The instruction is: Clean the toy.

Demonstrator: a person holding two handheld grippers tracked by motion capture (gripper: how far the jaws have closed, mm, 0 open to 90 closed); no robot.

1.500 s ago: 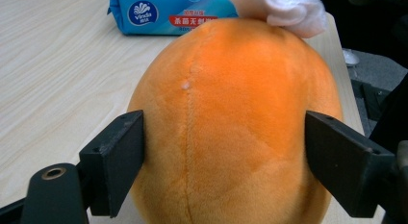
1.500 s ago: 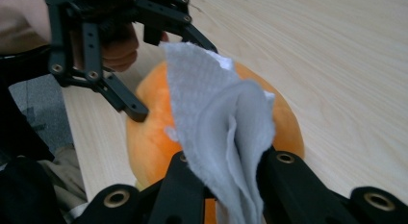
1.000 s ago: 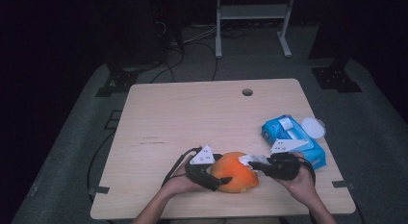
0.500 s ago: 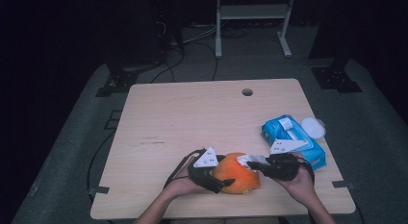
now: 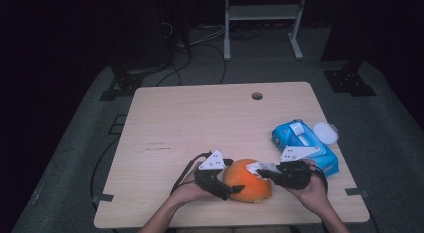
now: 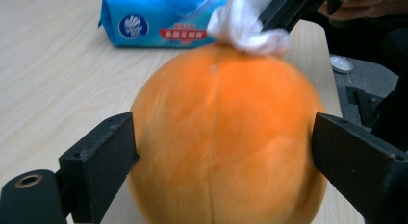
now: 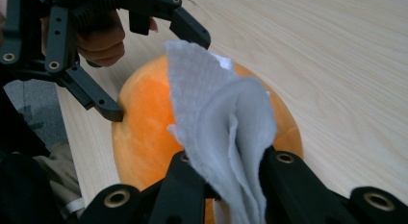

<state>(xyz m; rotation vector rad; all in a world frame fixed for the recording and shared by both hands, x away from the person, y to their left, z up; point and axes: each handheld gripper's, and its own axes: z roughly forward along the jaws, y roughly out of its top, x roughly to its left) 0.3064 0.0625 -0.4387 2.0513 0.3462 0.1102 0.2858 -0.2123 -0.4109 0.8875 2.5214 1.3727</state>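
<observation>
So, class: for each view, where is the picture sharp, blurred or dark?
High view: dark surroundings, lit table, soft detail. Left gripper view: orange ball smeared by blur, blue pack soft. Right gripper view: white wipe fairly crisp, wood grain clear.

Light wooden table with a round cable hole near its far edge, standing on grey floor; white metal stand and black cables beyond; dark surroundings.
</observation>
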